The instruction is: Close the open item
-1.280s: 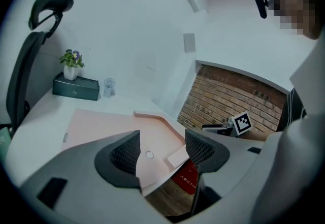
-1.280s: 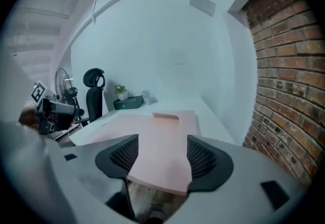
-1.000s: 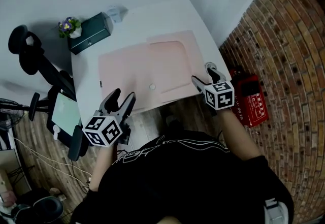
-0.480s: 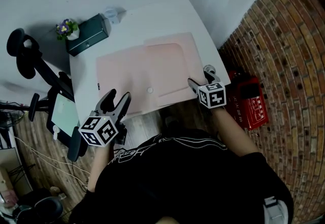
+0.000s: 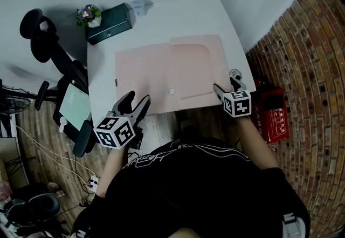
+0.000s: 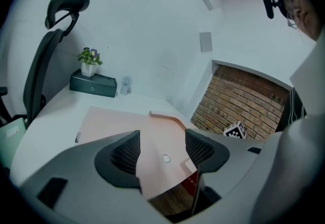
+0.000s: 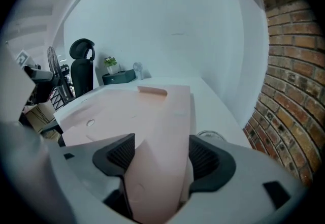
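A large pink folder (image 5: 156, 72) lies open and flat on the white table (image 5: 178, 15), with its flap (image 5: 195, 67) spread out to the right and a round snap (image 5: 171, 91) near the front edge. My left gripper (image 5: 138, 102) is open and hovers at the folder's front left edge. In the left gripper view the folder (image 6: 127, 124) and snap (image 6: 166, 158) show between the jaws of the left gripper (image 6: 162, 148). My right gripper (image 5: 225, 85) is open at the front right corner. In the right gripper view the folder's corner (image 7: 157, 131) sits between the spread jaws of the right gripper (image 7: 161, 156).
A dark green box (image 5: 110, 24), a small potted flower (image 5: 89, 14) and a glass (image 5: 137, 5) stand at the table's back left. A round clear ring (image 7: 210, 135) lies by the right gripper. An office chair (image 5: 43, 42) stands to the left, a red case (image 5: 275, 115) on the floor at right.
The head view has shifted a little. Both grippers stay open at the table's front edge, and the right one sits slightly closer to the folder's corner.
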### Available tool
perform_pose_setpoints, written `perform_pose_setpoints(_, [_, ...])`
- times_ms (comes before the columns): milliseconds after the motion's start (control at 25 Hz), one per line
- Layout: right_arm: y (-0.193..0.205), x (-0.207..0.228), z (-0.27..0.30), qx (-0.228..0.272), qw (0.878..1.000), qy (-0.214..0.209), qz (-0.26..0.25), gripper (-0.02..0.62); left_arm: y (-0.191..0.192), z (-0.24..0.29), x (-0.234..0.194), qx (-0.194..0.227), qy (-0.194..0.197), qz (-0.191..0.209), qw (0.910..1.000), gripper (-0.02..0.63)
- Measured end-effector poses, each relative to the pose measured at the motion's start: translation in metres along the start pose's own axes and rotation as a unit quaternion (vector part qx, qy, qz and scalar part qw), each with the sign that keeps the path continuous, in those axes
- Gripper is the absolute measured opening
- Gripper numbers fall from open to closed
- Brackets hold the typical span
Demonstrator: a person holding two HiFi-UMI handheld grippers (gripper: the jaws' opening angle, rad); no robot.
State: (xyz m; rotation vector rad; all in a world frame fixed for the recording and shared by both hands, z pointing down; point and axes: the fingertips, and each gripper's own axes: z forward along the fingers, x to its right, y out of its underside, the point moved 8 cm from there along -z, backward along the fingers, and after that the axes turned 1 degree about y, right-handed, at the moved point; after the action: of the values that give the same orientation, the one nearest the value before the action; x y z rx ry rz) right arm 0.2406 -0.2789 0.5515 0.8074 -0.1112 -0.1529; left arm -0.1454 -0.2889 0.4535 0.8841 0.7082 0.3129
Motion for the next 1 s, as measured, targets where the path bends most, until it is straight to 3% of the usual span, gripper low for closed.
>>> perform_pose_setpoints(200, [0.001,-0.002,-0.002,-0.008,1.000,-0.009,-0.010,0.331,0.019,-0.015,-0.007,-0.012,-0.013,-0.013,0.9998,0.281])
perform_pose_setpoints(440, [0.006,-0.003,-0.005,-0.013,0.999,-0.017,-0.031,0.331,0.041,-0.037,-0.019,-0.030,-0.052,0.002,0.9982,0.281])
perform_pose_setpoints(840, [0.005,-0.011,-0.007,-0.027,0.999,-0.013,-0.042,0.331,0.099,-0.085,-0.069,-0.068,-0.122,-0.039,0.9894,0.279])
perform_pose_setpoints(1000, [-0.001,-0.013,-0.015,-0.005,0.999,0.009,-0.052,0.334,0.120,-0.087,-0.083,-0.083,-0.130,-0.050,0.9867,0.279])
